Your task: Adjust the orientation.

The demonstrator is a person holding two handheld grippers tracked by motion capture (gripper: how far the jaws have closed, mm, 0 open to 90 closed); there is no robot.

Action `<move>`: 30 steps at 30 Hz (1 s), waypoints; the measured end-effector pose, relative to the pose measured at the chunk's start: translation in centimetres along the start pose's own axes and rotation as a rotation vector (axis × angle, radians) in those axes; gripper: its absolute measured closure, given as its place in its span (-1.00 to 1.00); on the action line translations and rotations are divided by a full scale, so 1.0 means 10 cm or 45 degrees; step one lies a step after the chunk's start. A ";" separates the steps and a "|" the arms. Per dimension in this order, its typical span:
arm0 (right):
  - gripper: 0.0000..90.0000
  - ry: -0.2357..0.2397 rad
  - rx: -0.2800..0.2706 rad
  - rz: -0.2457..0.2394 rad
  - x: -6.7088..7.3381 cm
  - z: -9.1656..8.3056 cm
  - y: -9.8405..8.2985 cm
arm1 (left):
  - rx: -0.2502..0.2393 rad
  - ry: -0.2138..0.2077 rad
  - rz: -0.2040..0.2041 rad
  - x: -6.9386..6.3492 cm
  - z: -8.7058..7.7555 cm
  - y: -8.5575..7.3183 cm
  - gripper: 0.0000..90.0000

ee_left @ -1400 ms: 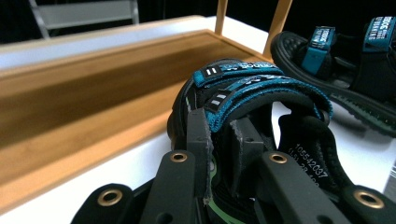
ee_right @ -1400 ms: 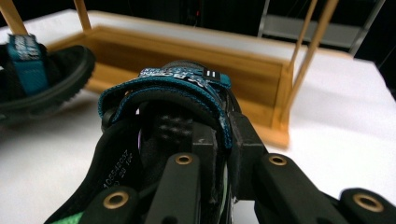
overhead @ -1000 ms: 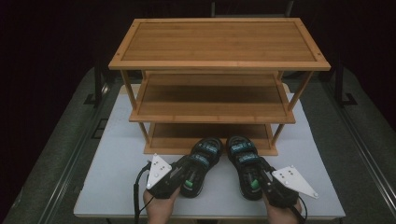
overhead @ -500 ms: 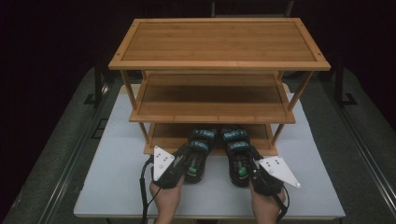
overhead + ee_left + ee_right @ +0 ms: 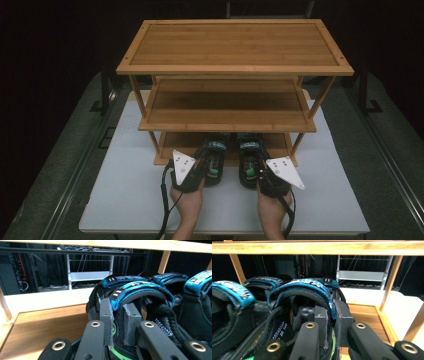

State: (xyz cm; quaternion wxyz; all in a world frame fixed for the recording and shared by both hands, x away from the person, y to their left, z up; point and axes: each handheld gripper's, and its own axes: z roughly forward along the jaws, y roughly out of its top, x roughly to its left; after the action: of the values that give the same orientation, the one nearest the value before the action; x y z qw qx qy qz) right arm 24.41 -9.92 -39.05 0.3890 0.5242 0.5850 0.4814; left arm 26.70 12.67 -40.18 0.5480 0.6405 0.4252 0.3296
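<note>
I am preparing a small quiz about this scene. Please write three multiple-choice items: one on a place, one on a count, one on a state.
1. Where are the two sandals going?
A. top shelf
B. bottom shelf
C. the floor

2. How many shelves does the bamboo rack have?
A. two
B. three
C. five

3. What is the left claw doing?
A. hanging open
B. shut on the left sandal
C. lying on the table

Answers:
1 B: the high view shows the left sandal and right sandal with their toes under the middle shelf, on the bottom shelf.
2 B: the bamboo rack has three levels.
3 B: the left claw pinches the sandal's side wall between its pads.
</note>
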 end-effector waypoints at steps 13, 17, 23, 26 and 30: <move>0.81 -0.017 0.045 0.038 0.16 0.26 -0.03 | 0.037 0.040 -0.039 -0.01 0.20 -0.07 0.77; 0.81 -0.022 0.061 0.036 0.17 0.31 -0.04 | 0.048 0.045 -0.072 -0.01 0.24 -0.09 0.77; 0.81 -0.029 0.078 0.035 0.19 0.36 -0.06 | 0.064 0.053 -0.079 -0.02 0.27 -0.11 0.77; 0.81 -0.029 0.086 0.033 0.19 0.37 -0.07 | 0.074 0.058 -0.082 -0.02 0.29 -0.12 0.77; 0.81 -0.030 0.097 0.032 0.20 0.40 -0.08 | 0.086 0.060 -0.083 -0.02 0.32 -0.13 0.77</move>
State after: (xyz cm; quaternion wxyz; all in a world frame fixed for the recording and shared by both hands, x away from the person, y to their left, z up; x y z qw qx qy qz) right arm 27.73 -7.35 -40.64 0.3693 0.5517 0.5916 0.4575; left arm 29.19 11.23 -42.05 0.5263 0.6365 0.4696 0.3121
